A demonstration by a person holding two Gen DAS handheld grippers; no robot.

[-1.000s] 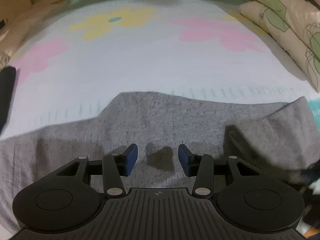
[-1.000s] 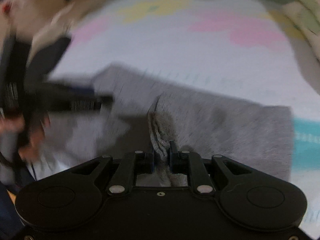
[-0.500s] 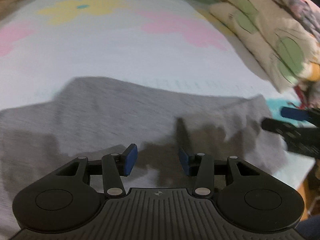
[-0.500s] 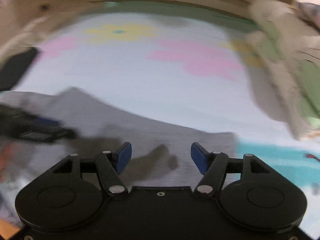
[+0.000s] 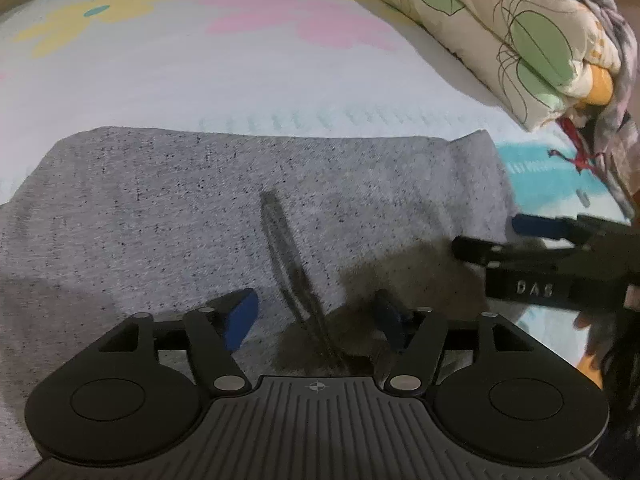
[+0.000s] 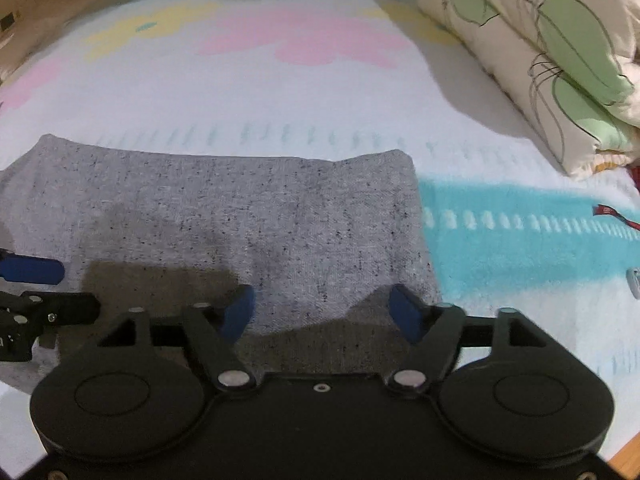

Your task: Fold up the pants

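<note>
Clearly "DAS" on right gripper (image 5: 516, 236), pants (image 5: 240, 208)

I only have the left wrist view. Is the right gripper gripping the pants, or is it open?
Observer: Open. The right gripper has its fingers spread above the pants, with no cloth pinched.
Operator: Where is it relative to the cloth's right edge?
Observer: Its right-hand finger sits about at that edge, next to the turquoise stripe on the bed cover.
</note>
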